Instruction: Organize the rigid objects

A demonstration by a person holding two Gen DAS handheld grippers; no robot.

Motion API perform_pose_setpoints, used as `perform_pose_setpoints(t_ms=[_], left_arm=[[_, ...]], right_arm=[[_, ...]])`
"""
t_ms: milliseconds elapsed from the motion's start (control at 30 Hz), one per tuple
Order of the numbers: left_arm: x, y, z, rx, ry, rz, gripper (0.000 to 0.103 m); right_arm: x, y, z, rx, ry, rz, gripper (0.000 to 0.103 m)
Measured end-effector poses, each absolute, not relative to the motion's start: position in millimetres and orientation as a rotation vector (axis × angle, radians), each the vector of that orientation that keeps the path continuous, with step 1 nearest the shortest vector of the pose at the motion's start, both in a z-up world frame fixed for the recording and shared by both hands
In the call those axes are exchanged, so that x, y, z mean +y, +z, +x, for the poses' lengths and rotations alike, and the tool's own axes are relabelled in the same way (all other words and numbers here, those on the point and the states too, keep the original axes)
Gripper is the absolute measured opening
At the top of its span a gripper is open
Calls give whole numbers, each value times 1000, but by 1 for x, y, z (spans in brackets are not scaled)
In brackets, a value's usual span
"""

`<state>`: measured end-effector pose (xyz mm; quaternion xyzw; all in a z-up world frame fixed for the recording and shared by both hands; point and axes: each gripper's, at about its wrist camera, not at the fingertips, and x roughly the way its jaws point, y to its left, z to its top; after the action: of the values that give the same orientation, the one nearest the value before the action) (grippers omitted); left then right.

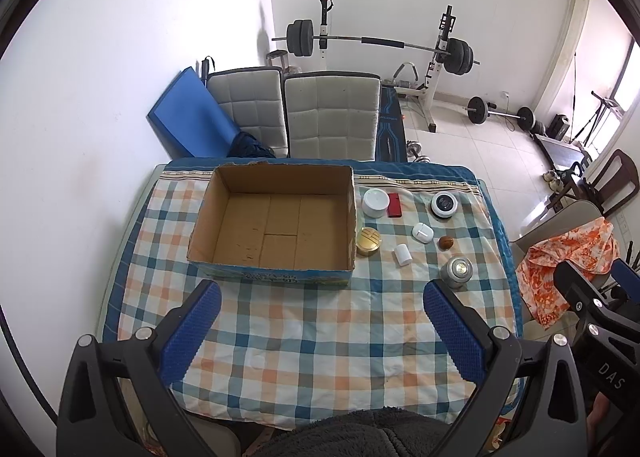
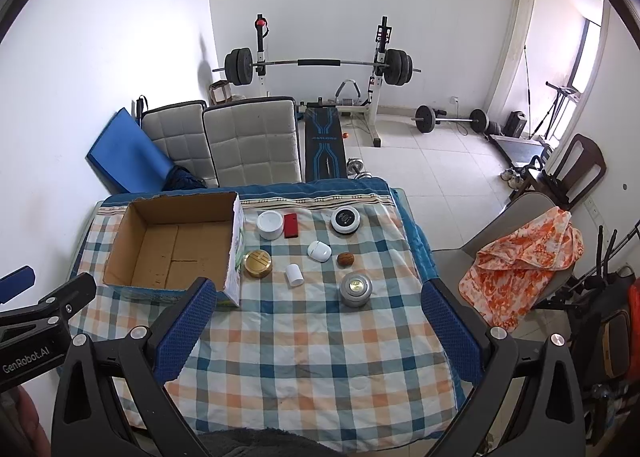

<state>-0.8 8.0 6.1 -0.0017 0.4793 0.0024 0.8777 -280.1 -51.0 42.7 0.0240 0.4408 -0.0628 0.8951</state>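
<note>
An empty cardboard box (image 1: 276, 217) (image 2: 176, 245) sits on the left half of the checked tablecloth (image 1: 312, 337). To its right lie several small items: a white jar (image 1: 376, 203) (image 2: 269, 225), a red case (image 1: 394, 205) (image 2: 291, 225), a black-and-white round device (image 1: 444, 206) (image 2: 345, 220), a white earbud case (image 1: 423, 233) (image 2: 319, 250), a walnut (image 1: 445, 242) (image 2: 345, 259), a gold tin (image 1: 368, 241) (image 2: 258, 263), a white cylinder (image 1: 402, 255) (image 2: 294, 275) and a silver tin (image 1: 457, 271) (image 2: 355, 289). My left gripper (image 1: 322, 293) and right gripper (image 2: 318, 289) hover open above the cloth's near part, holding nothing.
Two padded chairs (image 1: 332, 117) stand behind the table beside a blue mat (image 1: 188, 117). A barbell rack (image 1: 380, 45) and weights fill the far room. An orange patterned cloth (image 2: 520, 261) hangs over a chair at the right. A dark fuzzy garment (image 1: 360, 433) lies at the near edge.
</note>
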Motion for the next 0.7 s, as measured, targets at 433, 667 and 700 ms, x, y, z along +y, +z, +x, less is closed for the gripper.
perform_pose_setpoints(t_ms=[433,667,700], left_arm=[[2,13,-9,994,9,-8,103],[0,14,-9,993,10,-8,103],[0,14,-9,993,9,-8,103]], right_arm=[[-52,48,-282,911,-143,46,103],[-51,51,-283,895,-154,45,103],[-52,51,-284,894,-156,46,103]])
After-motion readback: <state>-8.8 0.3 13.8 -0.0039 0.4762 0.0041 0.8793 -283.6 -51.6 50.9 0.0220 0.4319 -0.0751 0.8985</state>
